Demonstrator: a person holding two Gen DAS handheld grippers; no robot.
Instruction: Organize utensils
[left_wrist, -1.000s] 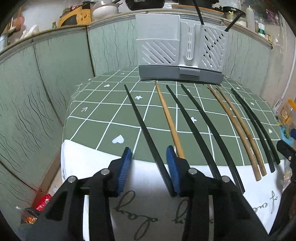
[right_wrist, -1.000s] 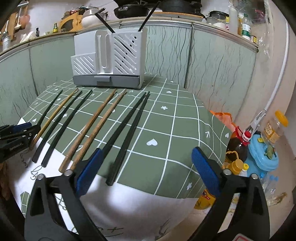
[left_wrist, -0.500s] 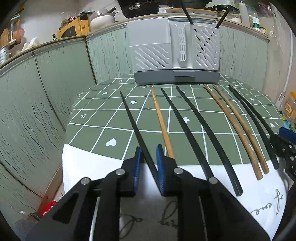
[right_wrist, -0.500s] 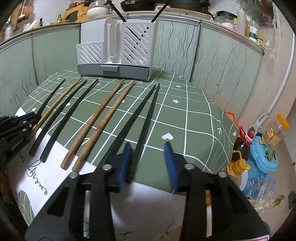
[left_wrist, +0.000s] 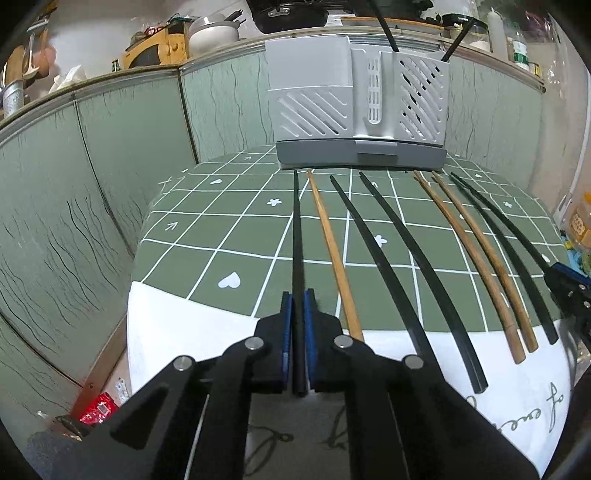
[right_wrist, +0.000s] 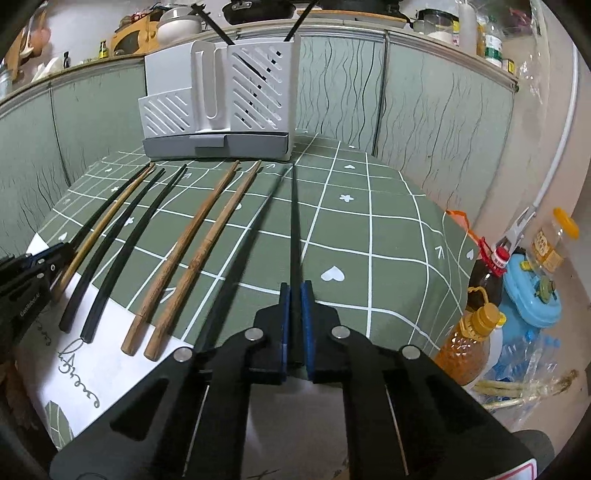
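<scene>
2 grippers have just clamped shut, the left gripper (left_wrist: 298, 295) on the leftmost black chopstick (left_wrist: 296, 229); the right gripper (right_wrist: 295, 290) on the rightmost black chopstick (right_wrist: 294, 221); both sticks lie on the tablecloth (left_wrist: 207, 236), seemingly ready for lifting toward the white holder (left_wrist: 354, 107).

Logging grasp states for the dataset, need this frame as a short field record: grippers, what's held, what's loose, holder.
left gripper: shut on leftmost black chopstick, jaws have just closed
right gripper: shut on rightmost black chopstick, jaws have just closed
loose on tablecloth: three wooden chopsticks, three black chopsticks, lying side by side
utensil holder: at the far edge, two dark sticks standing in its tall slotted compartment
table state: green checked cloth, white border at the near edge
</scene>
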